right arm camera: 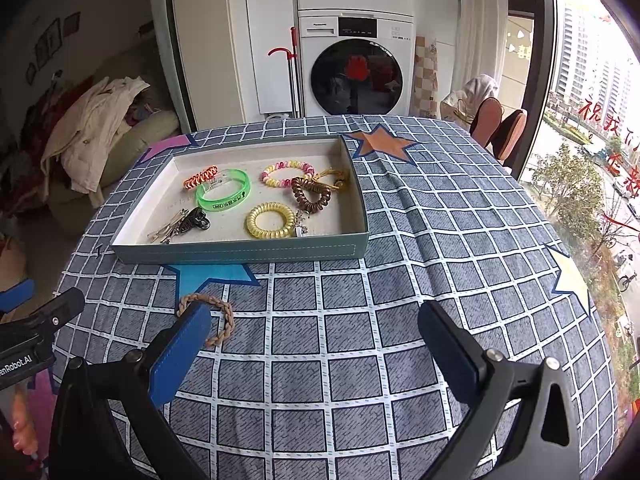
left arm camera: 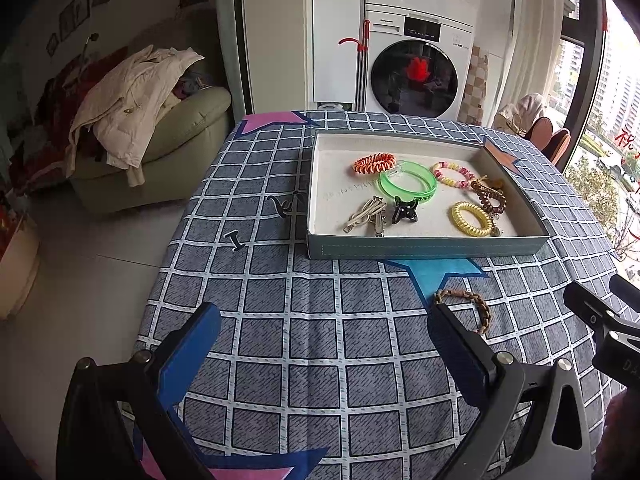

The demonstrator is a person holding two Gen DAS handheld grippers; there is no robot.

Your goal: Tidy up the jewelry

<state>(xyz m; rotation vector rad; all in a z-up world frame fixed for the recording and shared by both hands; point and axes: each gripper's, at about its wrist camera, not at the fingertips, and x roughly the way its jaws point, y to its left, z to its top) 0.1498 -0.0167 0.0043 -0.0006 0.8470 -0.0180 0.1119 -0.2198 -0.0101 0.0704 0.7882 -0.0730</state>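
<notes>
Brown braided bracelet (right arm camera: 208, 318) lies on the tablecloth (right arm camera: 360, 320) near the box's (right arm camera: 240, 250) front edge; my left tongs (left arm camera: 324, 344) and right tongs (right arm camera: 316, 340) are wide, holding nothing.

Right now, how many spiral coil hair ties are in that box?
4, all in the box: orange one back left, pink-yellow one back middle, brown one right, yellow one front. None seems hidden.

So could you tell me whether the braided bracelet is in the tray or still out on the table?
Out. The braided bracelet lies on the tablecloth in front of the tray, beside the blue star.
</notes>
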